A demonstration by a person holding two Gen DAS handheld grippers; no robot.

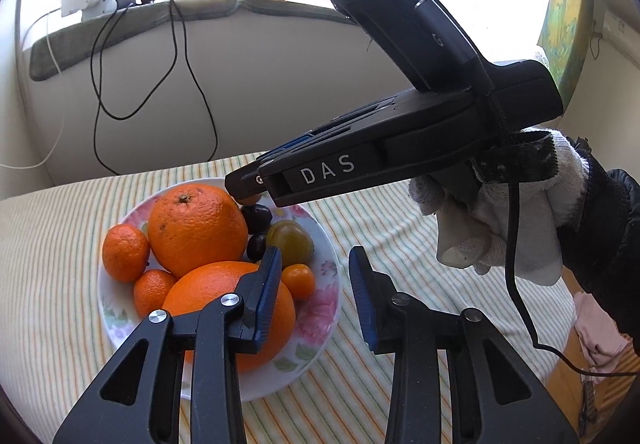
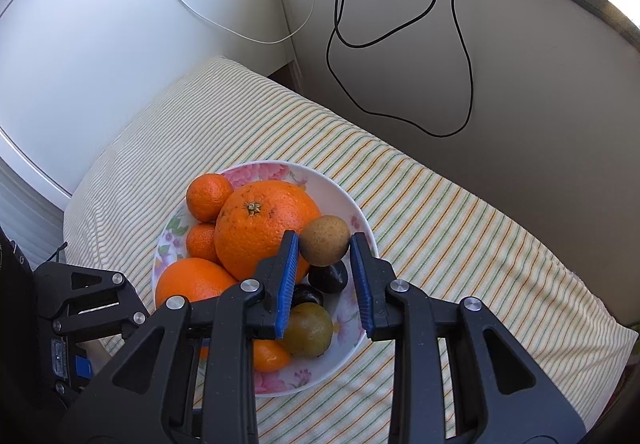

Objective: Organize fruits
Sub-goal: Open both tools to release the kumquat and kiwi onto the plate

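**A:** How far along are you?

**B:** Nearly done, I'd judge. The floral plate (image 2: 362, 220) just below your grippers already carries two big oranges (image 2: 264, 228), mandarins (image 2: 209, 197), dark plums (image 2: 328, 277) and a greenish fruit (image 2: 310, 330).

**A:** And what's left?

**B:** Your right gripper (image 2: 324, 244) is clamped on a brown kiwi-like fruit (image 2: 325, 240) over the plate's far side, beside the larger orange. Set it down there. Your left gripper (image 1: 314, 276) has its jaws apart with nothing between them, hovering at the plate's near rim. No fruit shows loose on the striped cloth (image 2: 460, 228).
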